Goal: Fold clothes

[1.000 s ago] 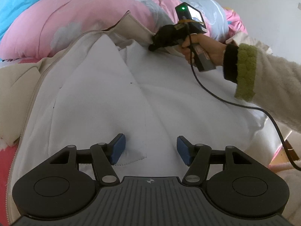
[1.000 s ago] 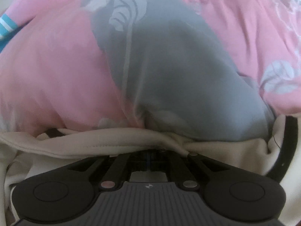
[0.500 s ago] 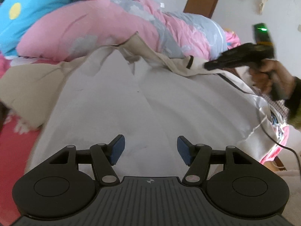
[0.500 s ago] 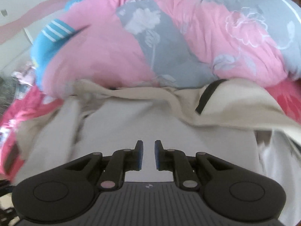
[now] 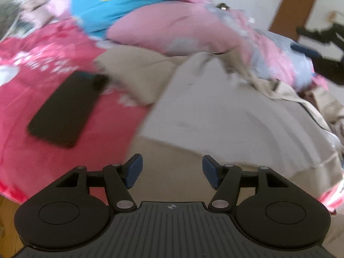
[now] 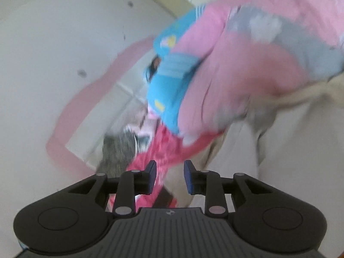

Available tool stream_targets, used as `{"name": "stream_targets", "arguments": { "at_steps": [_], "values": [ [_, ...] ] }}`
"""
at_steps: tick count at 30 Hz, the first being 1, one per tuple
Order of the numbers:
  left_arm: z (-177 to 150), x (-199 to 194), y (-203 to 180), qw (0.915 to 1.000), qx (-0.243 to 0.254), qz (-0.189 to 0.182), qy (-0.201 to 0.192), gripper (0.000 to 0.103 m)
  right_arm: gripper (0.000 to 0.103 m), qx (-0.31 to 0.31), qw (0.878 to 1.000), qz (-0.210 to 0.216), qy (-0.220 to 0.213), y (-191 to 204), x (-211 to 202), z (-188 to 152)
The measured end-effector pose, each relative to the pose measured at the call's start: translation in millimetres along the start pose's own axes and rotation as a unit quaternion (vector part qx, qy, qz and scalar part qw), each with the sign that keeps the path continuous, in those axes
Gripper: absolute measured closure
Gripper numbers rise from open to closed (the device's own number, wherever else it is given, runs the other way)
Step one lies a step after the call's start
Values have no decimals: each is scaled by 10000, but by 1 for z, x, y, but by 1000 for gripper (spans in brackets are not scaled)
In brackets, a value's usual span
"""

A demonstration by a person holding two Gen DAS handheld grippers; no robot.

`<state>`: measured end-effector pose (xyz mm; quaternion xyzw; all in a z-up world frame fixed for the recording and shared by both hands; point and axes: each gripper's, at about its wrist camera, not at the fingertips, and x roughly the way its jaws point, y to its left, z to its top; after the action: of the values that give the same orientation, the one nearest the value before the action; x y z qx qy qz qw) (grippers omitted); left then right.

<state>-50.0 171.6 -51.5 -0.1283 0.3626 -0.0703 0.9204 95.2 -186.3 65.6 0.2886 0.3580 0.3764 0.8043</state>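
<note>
Phone [image 5: 64, 109] left of garment [image 5: 225, 111]

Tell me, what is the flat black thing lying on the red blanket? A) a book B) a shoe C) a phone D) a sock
C: in the left wrist view a thin, flat black slab with rounded corners, a phone, lies on the red blanket, to the left of the pale garment.
</note>
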Motion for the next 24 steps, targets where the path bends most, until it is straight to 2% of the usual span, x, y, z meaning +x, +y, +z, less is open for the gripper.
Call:
{"name": "stream_targets", "arguments": {
  "at_steps": [3,8,13,15,18,20,22,24],
  "values": [
    [-3,4,11,9998,12,191,44,42,73,289,9989,-40,368,-9,33,-19],
    [-7,5,19,9999,66,105,11,41,73,657,9939,-225,862,-27,73,-48],
    [-11,6,18,9999,122,106,-50,43,73,554,9901,-594,1144,-31,91,-70],
    [-13,7,15,9996,211,184,-69,50,73,482,9889,-681,1231,-31,96,-77],
    [-15,3,10,9987,331,356,-162,67,73,429,9876,-773,1298,-28,102,-83],
    [-15,0,11,9984,310,422,-233,86,73,286,9872,-867,1307,-23,105,-87],
    [-16,-4,13,9984,214,433,-281,98,73,163,9868,-939,1309,-19,105,-89],
    [-15,-6,16,9984,135,467,-301,100,73,91,9867,-1001,1276,-15,103,-91]
  ]
}}
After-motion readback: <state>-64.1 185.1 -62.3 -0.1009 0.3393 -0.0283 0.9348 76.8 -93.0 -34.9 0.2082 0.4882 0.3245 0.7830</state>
